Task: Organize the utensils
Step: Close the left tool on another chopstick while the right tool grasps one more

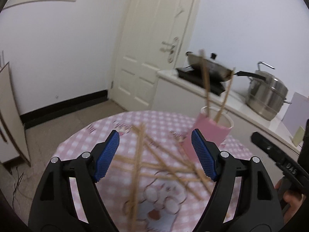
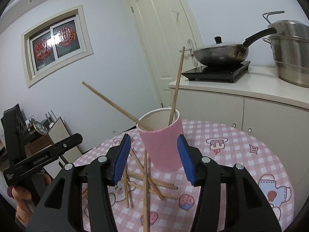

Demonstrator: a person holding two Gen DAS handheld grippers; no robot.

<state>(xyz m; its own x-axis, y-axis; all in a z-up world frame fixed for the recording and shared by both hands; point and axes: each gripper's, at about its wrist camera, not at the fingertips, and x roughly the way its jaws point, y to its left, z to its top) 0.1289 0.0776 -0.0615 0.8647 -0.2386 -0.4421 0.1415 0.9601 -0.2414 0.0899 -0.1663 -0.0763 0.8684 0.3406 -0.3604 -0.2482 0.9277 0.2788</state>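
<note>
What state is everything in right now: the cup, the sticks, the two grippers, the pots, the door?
Pink cup: upright, two chopsticks standing in it.
Loose chopsticks: lying criss-crossed on the table.
Left gripper: open, empty.
Right gripper: open around the cup, pads clear of it.
Wok: lidded, on the cooktop.
Steel pot: lidded.
Door: closed.

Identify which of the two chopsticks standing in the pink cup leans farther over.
In the right wrist view, the chopstick resting on the cup's left rim slants far to the left; the other chopstick stands nearly upright against the far rim.
</note>
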